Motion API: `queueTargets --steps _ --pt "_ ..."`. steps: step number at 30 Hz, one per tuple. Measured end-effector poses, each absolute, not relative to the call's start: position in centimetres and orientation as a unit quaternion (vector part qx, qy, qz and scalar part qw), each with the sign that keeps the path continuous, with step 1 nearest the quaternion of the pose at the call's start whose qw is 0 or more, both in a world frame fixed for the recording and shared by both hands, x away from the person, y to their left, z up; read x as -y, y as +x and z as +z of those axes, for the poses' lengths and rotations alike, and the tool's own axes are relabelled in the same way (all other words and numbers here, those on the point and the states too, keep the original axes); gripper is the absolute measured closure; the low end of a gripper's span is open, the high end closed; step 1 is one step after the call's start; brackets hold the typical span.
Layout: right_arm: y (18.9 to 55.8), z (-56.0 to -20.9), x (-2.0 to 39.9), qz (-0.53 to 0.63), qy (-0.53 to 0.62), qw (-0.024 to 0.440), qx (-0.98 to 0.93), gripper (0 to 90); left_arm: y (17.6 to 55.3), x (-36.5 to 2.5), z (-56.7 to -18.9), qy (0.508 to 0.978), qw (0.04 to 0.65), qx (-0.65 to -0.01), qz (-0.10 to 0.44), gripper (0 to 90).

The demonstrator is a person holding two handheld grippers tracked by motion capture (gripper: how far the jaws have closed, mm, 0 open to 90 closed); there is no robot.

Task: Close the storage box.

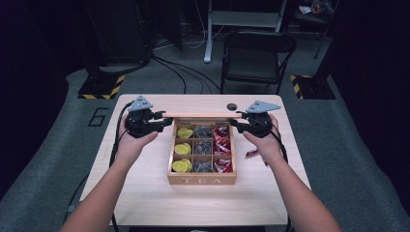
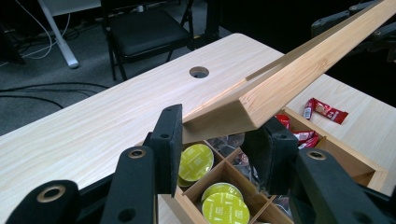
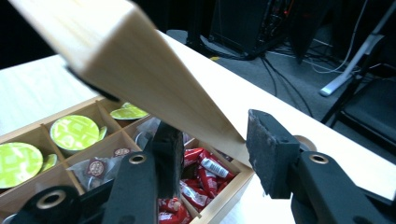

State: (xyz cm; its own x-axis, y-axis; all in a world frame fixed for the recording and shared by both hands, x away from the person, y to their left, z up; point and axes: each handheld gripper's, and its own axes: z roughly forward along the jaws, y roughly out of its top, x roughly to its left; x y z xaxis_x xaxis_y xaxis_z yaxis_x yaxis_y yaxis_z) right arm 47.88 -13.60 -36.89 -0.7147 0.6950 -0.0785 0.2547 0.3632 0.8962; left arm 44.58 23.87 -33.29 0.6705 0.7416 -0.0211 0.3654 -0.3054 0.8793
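Centre of the high view: wooden tea box (image 1: pixel 202 180) on the table (image 1: pixel 145 193), its lid (image 1: pixel 200 115) raised along the box's upper edge. Left gripper (image 1: pixel 167 121), jaws spread wide, straddles the lid's left corner; right gripper (image 1: pixel 234 121), likewise wide, straddles the right. Green capsules (image 1: pixel 182 149) fill the left compartments, red sachets (image 1: pixel 221 145) the right.
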Motion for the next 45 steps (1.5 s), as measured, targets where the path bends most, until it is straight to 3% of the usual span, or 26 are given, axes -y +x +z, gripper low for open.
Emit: queueTargets --steps 26,45 --pt "43.8 -37.5 14.6 0.486 0.291 0.195 -0.801 47.7 41.5 -24.0 -36.3 0.783 0.476 -0.347 0.201 55.9" --pt "40.8 -39.1 14.9 0.499 0.296 0.176 -0.795 46.9 39.7 -24.3 -39.2 0.785 0.477 -0.346 0.19 53.8"
